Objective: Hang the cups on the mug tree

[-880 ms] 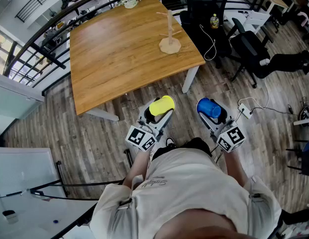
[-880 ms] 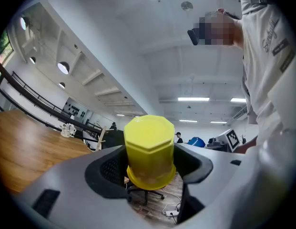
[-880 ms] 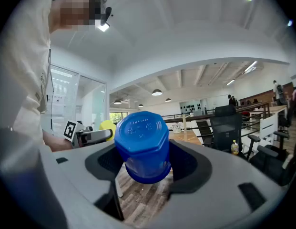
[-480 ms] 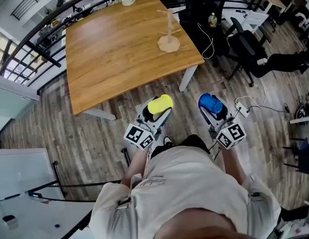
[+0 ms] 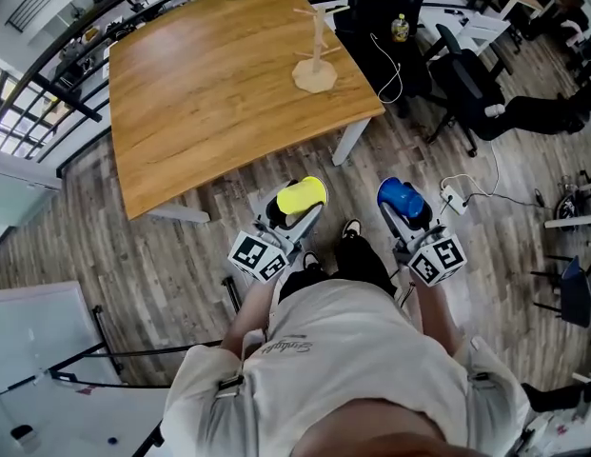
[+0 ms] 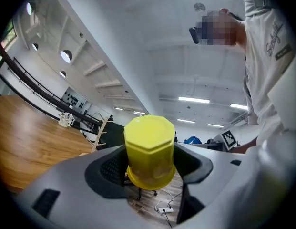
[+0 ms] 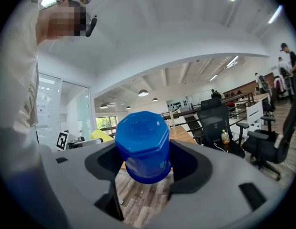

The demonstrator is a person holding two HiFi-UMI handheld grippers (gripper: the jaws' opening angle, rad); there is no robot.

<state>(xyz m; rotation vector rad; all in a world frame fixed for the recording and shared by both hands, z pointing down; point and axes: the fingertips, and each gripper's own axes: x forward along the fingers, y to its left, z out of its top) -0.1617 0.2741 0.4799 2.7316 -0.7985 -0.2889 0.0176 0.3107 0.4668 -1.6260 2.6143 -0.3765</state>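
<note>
A yellow cup point(image 5: 301, 197) sits clamped in my left gripper point(image 5: 293, 208), base pointing forward; the left gripper view shows the yellow cup point(image 6: 148, 151) wedged between both jaws. My right gripper point(image 5: 405, 208) is shut on a blue cup point(image 5: 401, 198), and the right gripper view has the blue cup point(image 7: 143, 146) pressed between its jaws. Both grippers hang over the wooden floor, short of the table's near edge. The bare wooden mug tree point(image 5: 315, 50) stands upright on the table point(image 5: 200, 93) near its far right side, and shows small as the mug tree point(image 6: 101, 133) in the left gripper view.
Black office chairs point(image 5: 466, 74) and a white cable point(image 5: 390, 65) stand right of the table. A power strip point(image 5: 452, 198) lies on the floor by my right gripper. Railings run along the table's far side. A white board point(image 5: 38, 341) sits at lower left.
The table and mug tree have drifted up and left in the head view as the person moves. Both grippers keep their cups, in about the same place.
</note>
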